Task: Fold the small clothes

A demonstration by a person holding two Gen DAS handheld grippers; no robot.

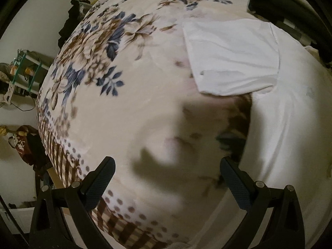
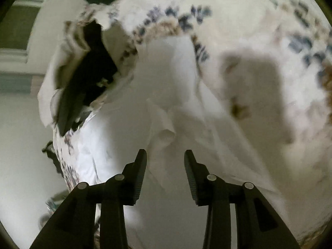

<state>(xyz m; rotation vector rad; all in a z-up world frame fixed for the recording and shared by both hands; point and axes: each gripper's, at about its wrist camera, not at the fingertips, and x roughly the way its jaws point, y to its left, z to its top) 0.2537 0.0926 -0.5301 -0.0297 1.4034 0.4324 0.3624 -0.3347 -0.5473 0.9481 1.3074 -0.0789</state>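
A white garment lies on a floral blanket (image 1: pixel 108 66) that covers the bed. In the left wrist view its folded part (image 1: pixel 232 56) sits at the upper right, and the rest of the white cloth (image 1: pixel 290 120) spreads down the right side. My left gripper (image 1: pixel 168 164) hangs wide open above the blanket with nothing between its fingers. In the right wrist view the white garment (image 2: pixel 172 95) lies crumpled below my right gripper (image 2: pixel 165 155). Its jaws stand partly apart over the cloth, with a small rolled edge (image 2: pixel 167 137) just ahead of the tips. Nothing is pinched.
A dark piece of clothing (image 2: pixel 91 70) lies among rumpled bedding at the upper left of the right wrist view. Past the bed's left edge stand a green shelf (image 1: pixel 25 70) and a red bag (image 1: pixel 22 143). Another dark item (image 1: pixel 269 2) lies at the blanket's far right.
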